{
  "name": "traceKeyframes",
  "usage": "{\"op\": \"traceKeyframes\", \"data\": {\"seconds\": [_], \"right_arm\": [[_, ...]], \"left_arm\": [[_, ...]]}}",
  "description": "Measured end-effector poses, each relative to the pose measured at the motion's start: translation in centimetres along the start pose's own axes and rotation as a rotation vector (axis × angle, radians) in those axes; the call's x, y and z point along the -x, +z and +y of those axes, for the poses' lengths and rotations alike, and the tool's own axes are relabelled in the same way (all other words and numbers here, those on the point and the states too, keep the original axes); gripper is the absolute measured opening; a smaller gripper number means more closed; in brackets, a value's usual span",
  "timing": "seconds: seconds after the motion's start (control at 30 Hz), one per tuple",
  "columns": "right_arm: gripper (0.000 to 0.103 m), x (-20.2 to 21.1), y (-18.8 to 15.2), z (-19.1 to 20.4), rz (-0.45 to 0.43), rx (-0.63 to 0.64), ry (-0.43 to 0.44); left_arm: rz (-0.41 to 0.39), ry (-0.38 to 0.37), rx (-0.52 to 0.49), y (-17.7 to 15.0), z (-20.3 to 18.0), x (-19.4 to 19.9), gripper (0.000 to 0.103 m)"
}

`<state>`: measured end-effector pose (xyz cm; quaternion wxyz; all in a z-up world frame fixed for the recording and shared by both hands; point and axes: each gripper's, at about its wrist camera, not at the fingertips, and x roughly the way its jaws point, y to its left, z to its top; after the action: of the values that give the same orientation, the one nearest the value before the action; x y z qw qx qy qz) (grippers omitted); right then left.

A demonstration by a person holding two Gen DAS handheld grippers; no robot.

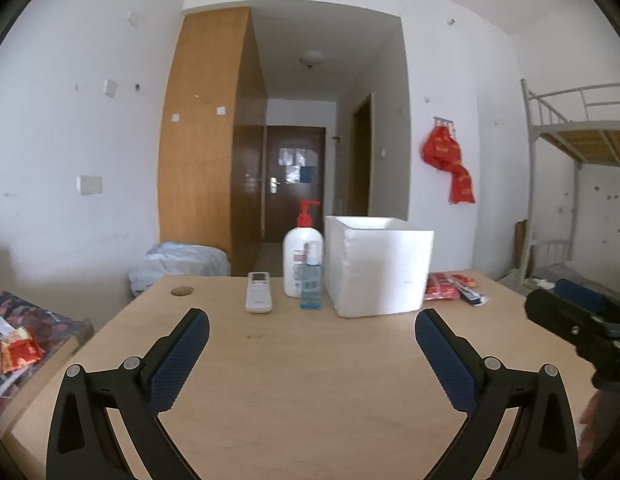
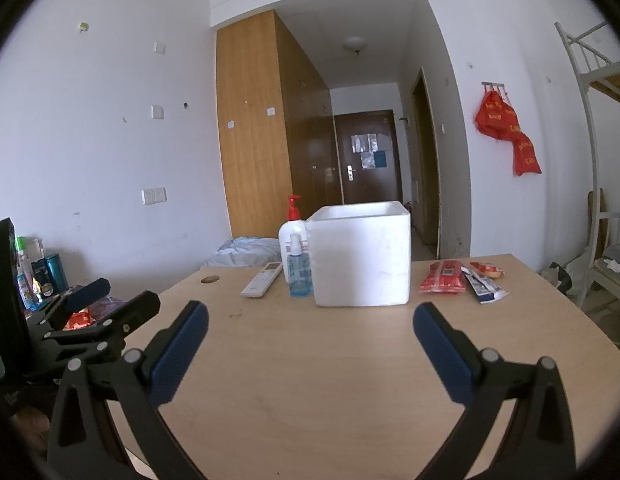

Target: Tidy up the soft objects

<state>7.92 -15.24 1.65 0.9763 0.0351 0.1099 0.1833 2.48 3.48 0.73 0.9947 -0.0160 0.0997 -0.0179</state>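
A white foam box [image 1: 379,266] [image 2: 361,254] stands open-topped at the far middle of the wooden table [image 1: 310,380] [image 2: 310,380]. Right of it lie a red soft packet [image 1: 441,292] [image 2: 443,278], a blue-and-white tube [image 1: 471,296] [image 2: 485,288] and a small red-orange packet [image 2: 487,269]. My left gripper [image 1: 311,326] is open above the near table, nothing between its fingers. My right gripper [image 2: 310,320] is open too, and it shows at the right edge of the left wrist view [image 1: 577,320]. The left gripper shows at the lower left of the right wrist view [image 2: 106,304].
Left of the box stand a white pump bottle [image 1: 300,256] [image 2: 292,238], a small blue spray bottle [image 1: 311,284] [image 2: 299,270] and a white remote [image 1: 258,292] [image 2: 262,279]. A cluttered side surface [image 1: 14,344] lies left; a bunk bed [image 1: 581,136] stands right.
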Motion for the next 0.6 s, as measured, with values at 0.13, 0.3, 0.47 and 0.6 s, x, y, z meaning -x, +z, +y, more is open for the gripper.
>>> {"op": "traceKeyframes", "data": {"seconds": [0.13, 0.3, 0.47, 0.6], "right_arm": [[0.103, -0.03, -0.04, 0.05, 0.003, -0.003, -0.003], [0.103, -0.09, -0.09, 0.26, 0.008, -0.002, -0.003], [0.103, -0.09, -0.14, 0.37, 0.010, 0.000, -0.003], [0.103, -0.11, -0.13, 0.36, 0.011, -0.003, -0.003]], "left_arm": [[0.008, -0.021, 0.010, 0.07, 0.17, -0.19, 0.103], [0.011, -0.024, 0.007, 0.00, 0.06, -0.26, 0.103], [0.012, -0.022, 0.008, -0.05, 0.09, -0.25, 0.103], [0.009, -0.020, 0.008, -0.12, 0.07, -0.33, 0.103]]}}
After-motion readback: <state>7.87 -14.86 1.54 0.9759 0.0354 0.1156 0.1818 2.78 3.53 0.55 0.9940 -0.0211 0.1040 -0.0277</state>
